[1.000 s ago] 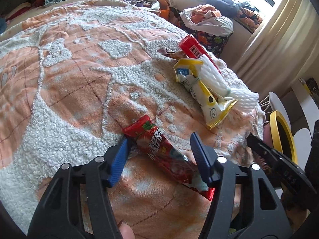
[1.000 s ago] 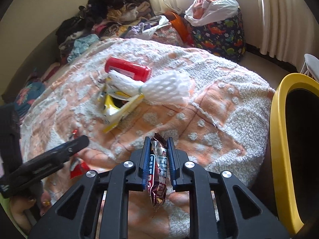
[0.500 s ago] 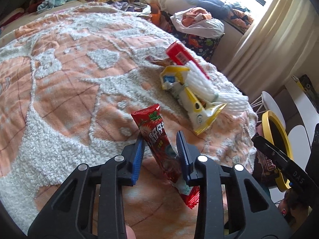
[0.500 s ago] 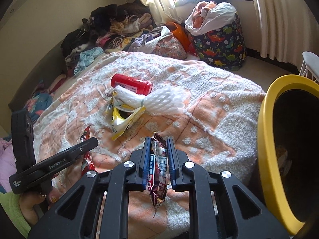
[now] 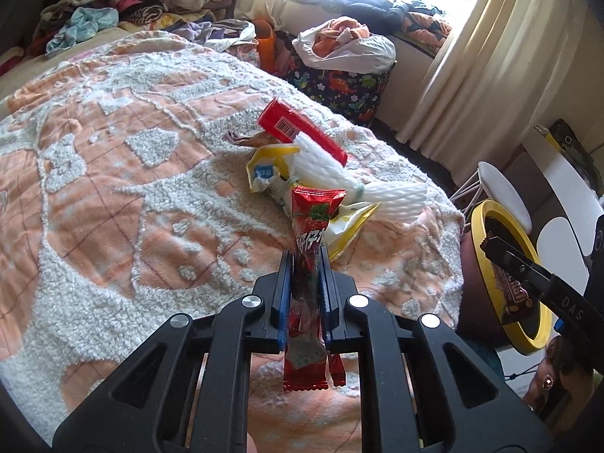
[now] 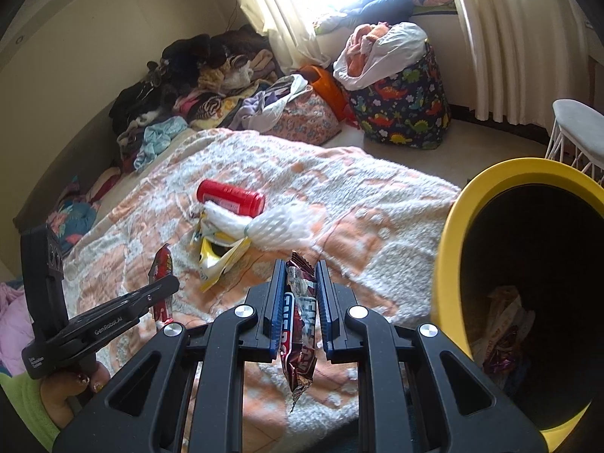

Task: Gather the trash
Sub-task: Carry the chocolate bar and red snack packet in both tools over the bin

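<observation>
My left gripper (image 5: pixel 305 264) is shut on a red snack wrapper (image 5: pixel 311 234) and holds it upright above the orange-and-white bedspread (image 5: pixel 113 188). My right gripper (image 6: pixel 298 275) is shut on a dark candy bar wrapper (image 6: pixel 300 324), just left of the yellow-rimmed bin (image 6: pixel 449 249). The bin also shows in the left wrist view (image 5: pixel 479 264). On the bed lie a red can (image 6: pixel 230 198), a white foam net sleeve (image 6: pixel 279 224) and a yellow snack bag (image 6: pixel 217 260).
Some wrappers lie inside the bin (image 6: pixel 502 324). A dinosaur-print basket (image 6: pixel 400 109) with a white bag stands by the curtain. Piled clothes (image 6: pixel 196 87) line the far side of the bed. A white stool (image 6: pixel 577 128) stands right of the bin.
My left gripper closed on the red wrapper and lifted it off the bedspread. My right gripper carried the candy wrapper closer to the bin.
</observation>
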A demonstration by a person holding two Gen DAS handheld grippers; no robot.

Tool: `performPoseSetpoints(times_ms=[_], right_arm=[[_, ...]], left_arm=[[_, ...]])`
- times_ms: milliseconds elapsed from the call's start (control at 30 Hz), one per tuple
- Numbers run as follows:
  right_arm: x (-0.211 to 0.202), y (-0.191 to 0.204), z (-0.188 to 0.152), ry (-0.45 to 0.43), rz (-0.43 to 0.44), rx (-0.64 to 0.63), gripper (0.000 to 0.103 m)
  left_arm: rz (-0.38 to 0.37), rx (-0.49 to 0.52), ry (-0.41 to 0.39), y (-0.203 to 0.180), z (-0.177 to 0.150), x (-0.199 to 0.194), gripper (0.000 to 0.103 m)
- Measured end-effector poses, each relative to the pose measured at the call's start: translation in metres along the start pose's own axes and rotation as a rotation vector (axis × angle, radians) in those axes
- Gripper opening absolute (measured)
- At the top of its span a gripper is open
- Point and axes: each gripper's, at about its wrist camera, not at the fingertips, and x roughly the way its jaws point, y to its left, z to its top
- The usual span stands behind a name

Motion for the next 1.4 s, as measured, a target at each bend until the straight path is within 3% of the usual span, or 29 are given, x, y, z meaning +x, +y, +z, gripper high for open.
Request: performPoseSetpoints(times_ms=[1400], right_arm=[[-0.093, -0.104, 0.017, -0.214, -0.146, 0.195, 0.016]], left_arm=[[-0.179, 0.206, -0.011, -0.131, 0.013, 0.007, 0.008]])
